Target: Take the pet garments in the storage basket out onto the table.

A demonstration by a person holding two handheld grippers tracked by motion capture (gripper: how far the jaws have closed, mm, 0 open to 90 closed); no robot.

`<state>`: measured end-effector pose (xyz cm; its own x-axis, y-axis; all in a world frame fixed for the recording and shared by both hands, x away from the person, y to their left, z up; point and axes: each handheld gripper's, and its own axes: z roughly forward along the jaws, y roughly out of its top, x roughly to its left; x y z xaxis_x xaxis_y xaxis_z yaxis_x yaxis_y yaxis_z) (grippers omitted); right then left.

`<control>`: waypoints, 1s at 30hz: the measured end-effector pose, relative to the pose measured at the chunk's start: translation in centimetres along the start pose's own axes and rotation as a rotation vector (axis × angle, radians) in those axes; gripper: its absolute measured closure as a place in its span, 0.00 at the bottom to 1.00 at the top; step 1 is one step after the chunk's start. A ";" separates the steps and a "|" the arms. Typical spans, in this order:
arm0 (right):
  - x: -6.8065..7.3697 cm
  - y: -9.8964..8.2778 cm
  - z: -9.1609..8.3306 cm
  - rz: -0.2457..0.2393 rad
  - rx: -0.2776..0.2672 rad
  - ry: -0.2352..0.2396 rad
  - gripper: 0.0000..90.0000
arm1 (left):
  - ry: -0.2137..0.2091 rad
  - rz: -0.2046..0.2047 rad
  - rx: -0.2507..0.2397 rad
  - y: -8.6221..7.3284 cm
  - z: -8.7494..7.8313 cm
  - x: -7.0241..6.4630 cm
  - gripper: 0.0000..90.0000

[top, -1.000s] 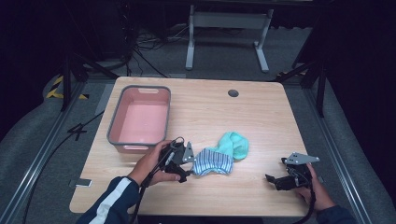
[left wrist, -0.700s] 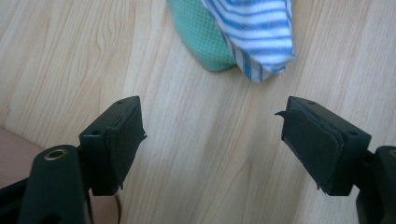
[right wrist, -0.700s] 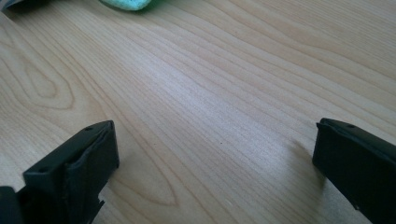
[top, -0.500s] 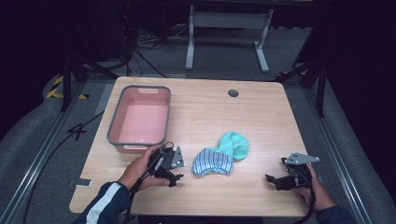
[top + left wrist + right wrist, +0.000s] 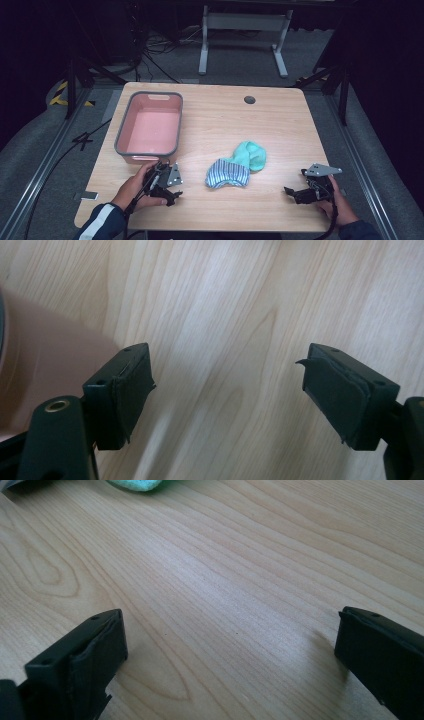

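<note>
Resting on the tabletop: two socks, a striped sock [image 5: 227,174] and a teal sock [image 5: 251,154], are lying touching each other near the middle of the front half of the tabletop [image 5: 280,125].
Left hand-held gripper [image 5: 167,184]: it is sitting near the front edge, just below the pink bin [image 5: 150,125], jaws spread and gripping nothing; bare wood is showing between them in the left gripper view.
Right hand-held gripper [image 5: 300,192]: it is hovering low at the front right, well apart from the socks, jaws standing wide with nothing between them.
Right gripper view: the teal sock [image 5: 135,484] is peeking in at the top edge.
Bin: it is sitting at the left.
</note>
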<state>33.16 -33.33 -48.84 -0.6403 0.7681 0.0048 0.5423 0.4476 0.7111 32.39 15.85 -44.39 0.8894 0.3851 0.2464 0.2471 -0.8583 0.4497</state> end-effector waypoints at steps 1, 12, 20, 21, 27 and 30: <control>0.0 0.0 0.0 0.000 0.000 0.000 0.01 | 0.000 0.000 0.000 0.0 0.0 0.0 0.22; 0.0 0.0 0.0 0.000 0.000 0.000 0.01 | 0.027 -0.090 -0.020 -3.5 -0.8 0.6 0.21; 0.0 0.0 0.0 0.000 0.000 0.000 0.01 | 0.002 -0.162 -0.050 -5.7 -1.1 1.3 0.21; 0.0 0.0 0.0 0.000 0.000 0.000 0.01 | 0.001 -0.170 -0.050 -6.0 -1.2 1.4 0.21; 0.0 0.0 0.0 0.000 0.000 0.000 0.01 | -0.006 -0.266 -0.067 -8.4 -1.4 2.4 0.22; 0.0 0.0 0.0 0.000 0.000 0.000 0.01 | -0.026 -0.292 -0.089 -9.3 -1.5 2.7 0.21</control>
<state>33.16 -33.33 -48.84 -0.6402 0.7682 0.0050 0.5423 0.4474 0.7111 31.89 25.33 -46.61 0.7954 0.6015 0.0743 0.4601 -0.6790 0.5720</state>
